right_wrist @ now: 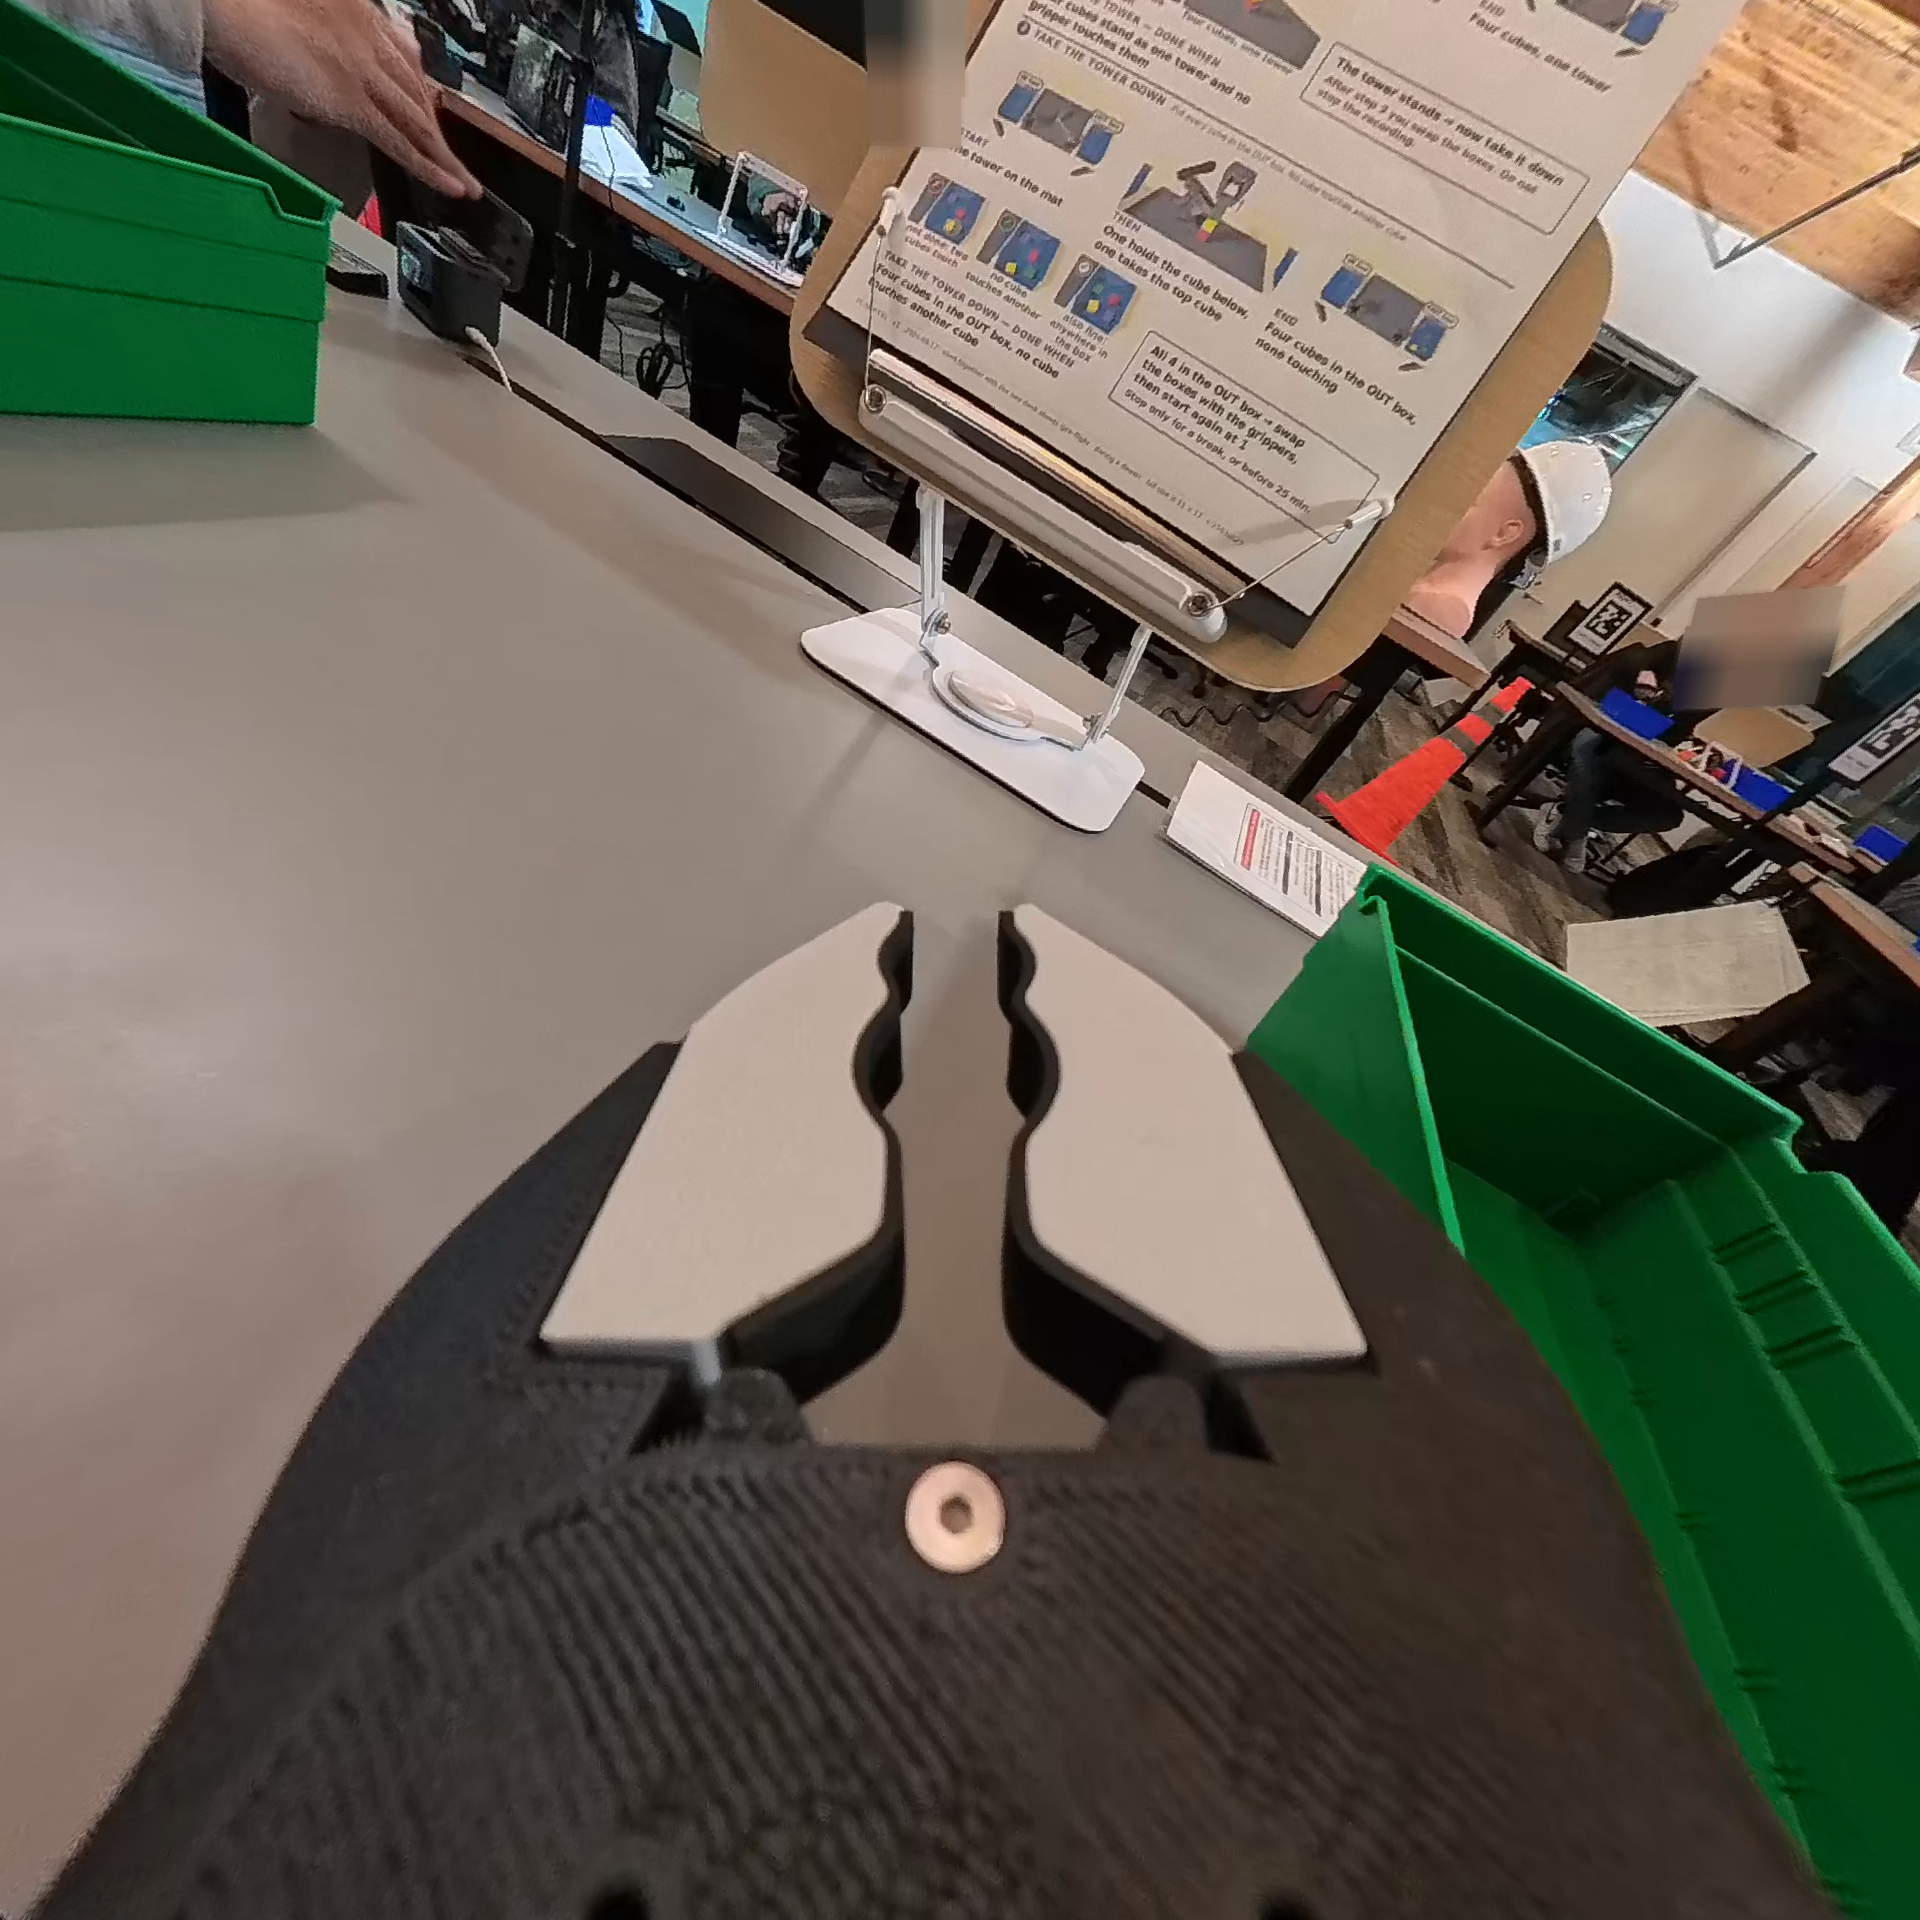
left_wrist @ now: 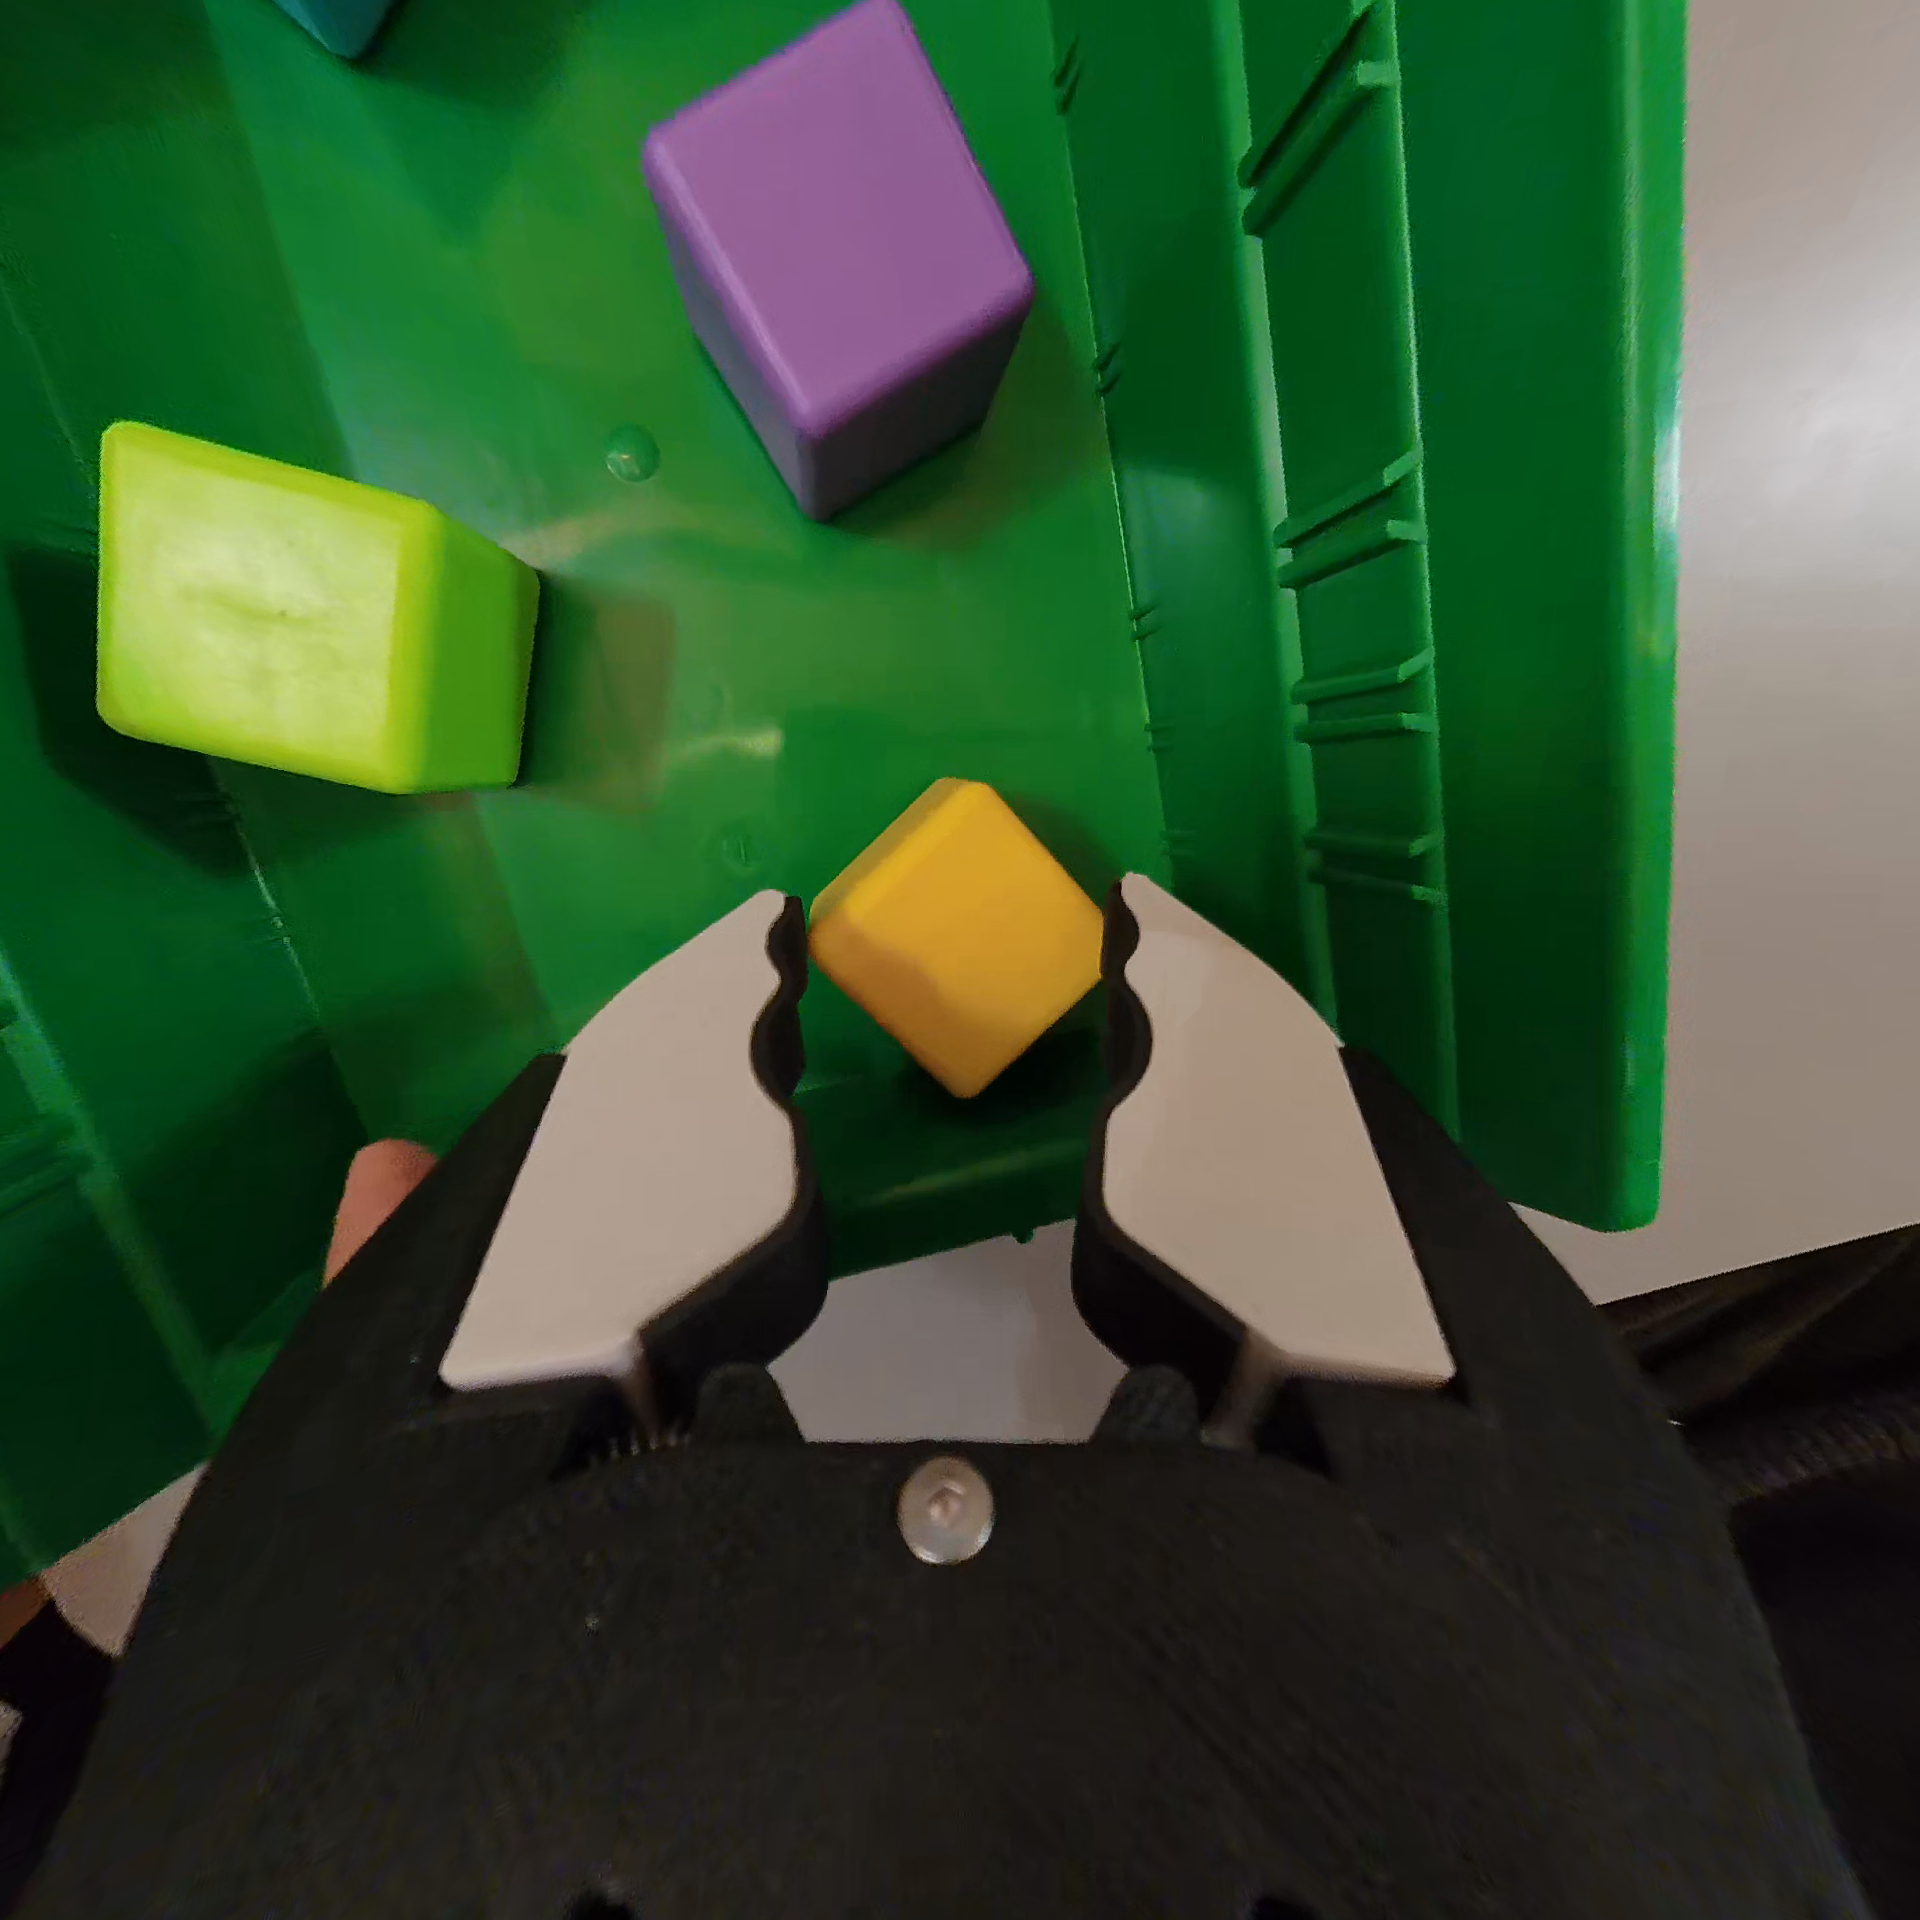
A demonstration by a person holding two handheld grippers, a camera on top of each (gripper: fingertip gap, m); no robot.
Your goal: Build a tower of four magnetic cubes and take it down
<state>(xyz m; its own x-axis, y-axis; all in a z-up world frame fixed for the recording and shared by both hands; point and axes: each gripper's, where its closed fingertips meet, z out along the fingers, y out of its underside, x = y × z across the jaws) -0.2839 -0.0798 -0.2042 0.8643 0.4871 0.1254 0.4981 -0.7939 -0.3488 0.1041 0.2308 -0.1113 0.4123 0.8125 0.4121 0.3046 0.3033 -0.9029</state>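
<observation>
Left gripper [left_wrist: 954, 925] is sitting wide open around a yellow cube [left_wrist: 956, 935] in the green bin [left_wrist: 1538, 623], maybe touching it. Right gripper [right_wrist: 956, 935] is hovering nearly closed, empty, over the table [right_wrist: 416, 727].

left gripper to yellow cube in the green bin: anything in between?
Nothing visible. The left gripper is open with the yellow cube already between its fingertips, corner-on. The green bin's wall runs close beside the right finger; the purple cube and lime cube sit apart.
</observation>
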